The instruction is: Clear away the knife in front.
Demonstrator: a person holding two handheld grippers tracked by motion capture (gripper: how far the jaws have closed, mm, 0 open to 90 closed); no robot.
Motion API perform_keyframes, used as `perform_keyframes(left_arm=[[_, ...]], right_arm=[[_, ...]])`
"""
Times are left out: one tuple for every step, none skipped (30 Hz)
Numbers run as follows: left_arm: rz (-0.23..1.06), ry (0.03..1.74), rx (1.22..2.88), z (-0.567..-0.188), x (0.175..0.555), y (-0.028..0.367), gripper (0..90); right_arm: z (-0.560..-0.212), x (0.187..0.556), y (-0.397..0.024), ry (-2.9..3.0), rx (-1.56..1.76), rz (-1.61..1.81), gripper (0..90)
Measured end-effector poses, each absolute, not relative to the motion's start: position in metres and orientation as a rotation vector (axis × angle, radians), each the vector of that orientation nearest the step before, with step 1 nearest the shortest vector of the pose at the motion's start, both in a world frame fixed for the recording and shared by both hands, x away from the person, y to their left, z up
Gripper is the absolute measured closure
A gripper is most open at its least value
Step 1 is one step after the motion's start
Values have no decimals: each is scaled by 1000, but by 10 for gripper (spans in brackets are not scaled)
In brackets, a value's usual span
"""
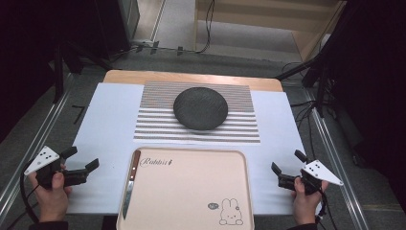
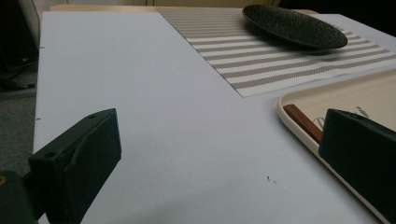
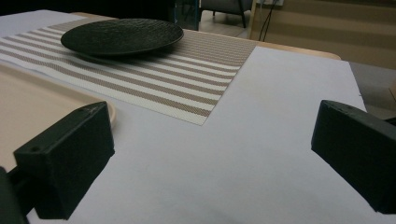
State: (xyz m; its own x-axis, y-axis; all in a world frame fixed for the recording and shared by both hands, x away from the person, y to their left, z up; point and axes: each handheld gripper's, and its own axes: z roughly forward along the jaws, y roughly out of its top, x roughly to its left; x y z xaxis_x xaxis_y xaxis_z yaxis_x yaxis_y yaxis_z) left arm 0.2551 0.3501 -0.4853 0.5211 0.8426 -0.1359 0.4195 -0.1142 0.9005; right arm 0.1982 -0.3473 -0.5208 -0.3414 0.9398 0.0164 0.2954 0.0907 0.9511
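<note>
Your left gripper (image 1: 80, 163): jaws apart, holding nothing, above the white sheet (image 1: 105, 124) just left of the tray (image 1: 191, 191). Your right gripper (image 1: 287, 166): jaws apart, empty, just right of the tray. Knife (image 1: 130, 184): nearest your left gripper, lying along the tray's left edge, brown handle away from you. Black plate (image 1: 200, 108): on the striped mat (image 1: 153, 127) beyond the tray. Nothing stands between gripper and knife but the tray rim
</note>
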Motion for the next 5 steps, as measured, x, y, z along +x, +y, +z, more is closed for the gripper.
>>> perform_keyframes(left_arm=[[514,1067,1735,-485,255,350,0],[515,1070,1735,-485,255,350,0],[517,1071,1734,-485,255,350,0],[523,1078,1735,-485,255,350,0],[527,1082,1735,-485,255,349,0]], right_arm=[[-521,198,-347,1723,1221,1269,0],[-521,198,-347,1723,1223,1268,0],[-521,198,-347,1724,1223,1267,0],[-521,198,-346,1725,1226,1266,0],[-521,199,-346,1725,1226,1264,0]])
